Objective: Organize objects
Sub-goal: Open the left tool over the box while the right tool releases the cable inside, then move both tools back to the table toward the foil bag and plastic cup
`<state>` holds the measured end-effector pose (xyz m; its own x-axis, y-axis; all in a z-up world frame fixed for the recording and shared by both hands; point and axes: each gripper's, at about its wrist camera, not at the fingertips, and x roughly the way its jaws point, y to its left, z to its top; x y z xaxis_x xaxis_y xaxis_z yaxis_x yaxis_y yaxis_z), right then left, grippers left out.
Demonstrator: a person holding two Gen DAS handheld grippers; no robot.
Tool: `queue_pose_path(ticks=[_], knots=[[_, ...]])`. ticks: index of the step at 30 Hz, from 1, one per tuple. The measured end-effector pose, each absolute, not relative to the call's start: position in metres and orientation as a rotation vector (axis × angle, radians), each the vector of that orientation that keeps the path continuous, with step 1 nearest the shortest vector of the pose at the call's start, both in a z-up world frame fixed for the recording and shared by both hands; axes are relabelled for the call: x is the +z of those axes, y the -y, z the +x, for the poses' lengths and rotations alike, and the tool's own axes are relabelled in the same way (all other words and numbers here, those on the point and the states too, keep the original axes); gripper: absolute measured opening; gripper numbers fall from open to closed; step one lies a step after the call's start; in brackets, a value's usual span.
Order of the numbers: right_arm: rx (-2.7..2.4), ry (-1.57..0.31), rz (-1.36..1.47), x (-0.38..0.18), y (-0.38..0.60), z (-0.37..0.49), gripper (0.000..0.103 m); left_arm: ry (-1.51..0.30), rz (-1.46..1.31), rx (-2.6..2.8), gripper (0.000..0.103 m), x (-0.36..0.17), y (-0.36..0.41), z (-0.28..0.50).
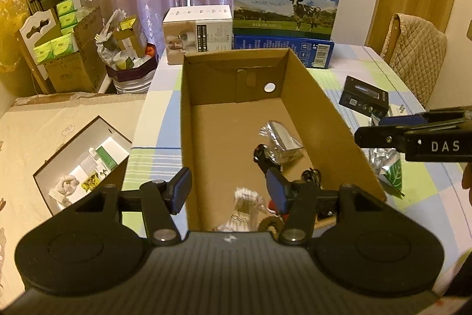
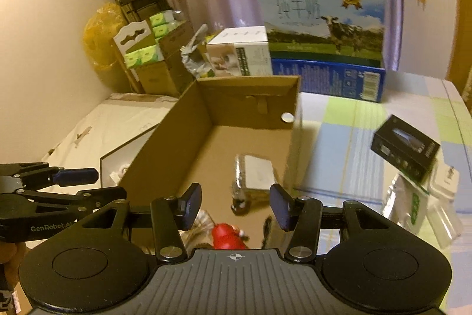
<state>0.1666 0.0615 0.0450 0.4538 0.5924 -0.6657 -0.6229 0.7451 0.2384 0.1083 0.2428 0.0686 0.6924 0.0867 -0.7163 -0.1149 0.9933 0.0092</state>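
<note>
Hovering spread and empty over the cardboard box (image 2: pixel 206 120), the right claw (image 2: pixel 234 204) has the black carton (image 2: pixel 405 151) on the surface at two o'clock, long axis slanting; the left claw (image 1: pixel 228 189), also empty, sits farther.

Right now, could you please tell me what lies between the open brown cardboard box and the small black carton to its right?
Only bare checked tablecloth separates the brown cardboard box from the small black carton; the right wrist view shows it best.
</note>
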Motion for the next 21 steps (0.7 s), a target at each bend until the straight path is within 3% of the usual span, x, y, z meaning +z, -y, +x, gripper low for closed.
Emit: queue_pose_path(ticks=[21], knots=[[0.571,-0.769,-0.084,0.060,0.055,0.117,0.049,-0.752,-0.051,0.052,0.061,0.089,-0.159,0.076]])
